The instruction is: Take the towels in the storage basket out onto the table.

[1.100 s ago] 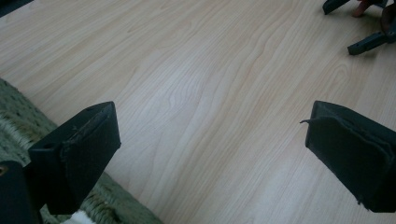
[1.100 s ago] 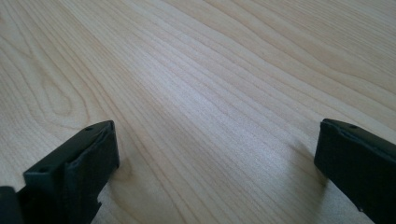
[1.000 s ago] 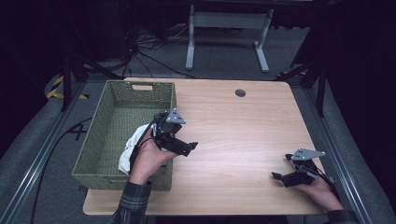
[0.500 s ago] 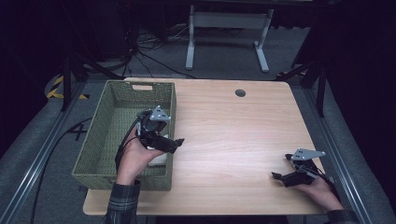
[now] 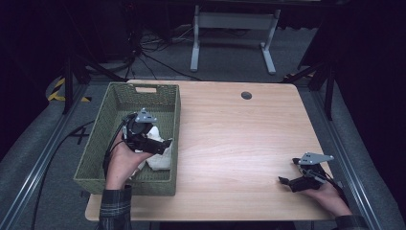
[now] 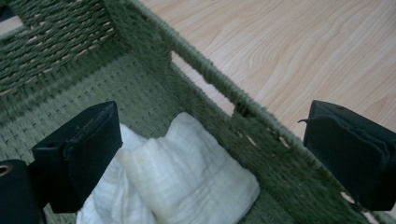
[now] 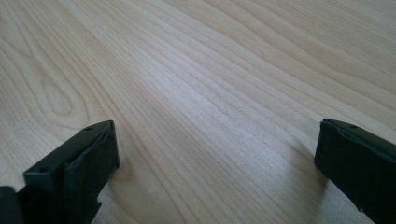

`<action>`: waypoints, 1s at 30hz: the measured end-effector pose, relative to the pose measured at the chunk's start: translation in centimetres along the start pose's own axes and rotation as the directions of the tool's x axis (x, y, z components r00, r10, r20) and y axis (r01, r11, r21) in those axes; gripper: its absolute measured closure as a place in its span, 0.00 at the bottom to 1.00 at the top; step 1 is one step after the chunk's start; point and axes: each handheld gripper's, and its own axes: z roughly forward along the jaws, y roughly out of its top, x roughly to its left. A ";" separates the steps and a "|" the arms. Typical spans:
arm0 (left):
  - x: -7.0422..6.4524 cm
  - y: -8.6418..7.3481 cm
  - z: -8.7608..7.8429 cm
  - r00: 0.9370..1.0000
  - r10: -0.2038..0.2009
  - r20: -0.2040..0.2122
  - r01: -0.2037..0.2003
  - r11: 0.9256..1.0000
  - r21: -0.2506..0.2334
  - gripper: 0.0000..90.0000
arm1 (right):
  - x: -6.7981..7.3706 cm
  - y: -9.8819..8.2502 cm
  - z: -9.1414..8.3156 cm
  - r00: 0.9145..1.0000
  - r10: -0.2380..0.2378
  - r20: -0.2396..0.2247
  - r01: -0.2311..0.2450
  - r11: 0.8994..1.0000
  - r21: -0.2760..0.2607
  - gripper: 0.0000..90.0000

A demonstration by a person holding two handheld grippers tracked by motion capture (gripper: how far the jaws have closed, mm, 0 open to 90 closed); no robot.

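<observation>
Lying loose in the basket (image 6: 205, 70), the cloth (image 6: 187, 177) sits below spread fingers (image 6: 79, 154).

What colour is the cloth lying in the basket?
White or cream cloth in an olive-green woven basket; clearest in the left gripper view.

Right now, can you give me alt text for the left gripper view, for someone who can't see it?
The left gripper, jaws wide open, hovers over a crumpled white cloth lying inside a green woven basket. The basket's near wall, with slots in its weave, runs diagonally across the frame, and the light wooden table lies beyond it.
</observation>
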 end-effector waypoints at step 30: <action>2.8 -3.7 4.7 0.993 -0.077 -0.088 0.093 0.975 0.200 0.06 | 0.0 0.0 0.0 1.000 0.000 0.000 0.000 1.000 0.000 0.00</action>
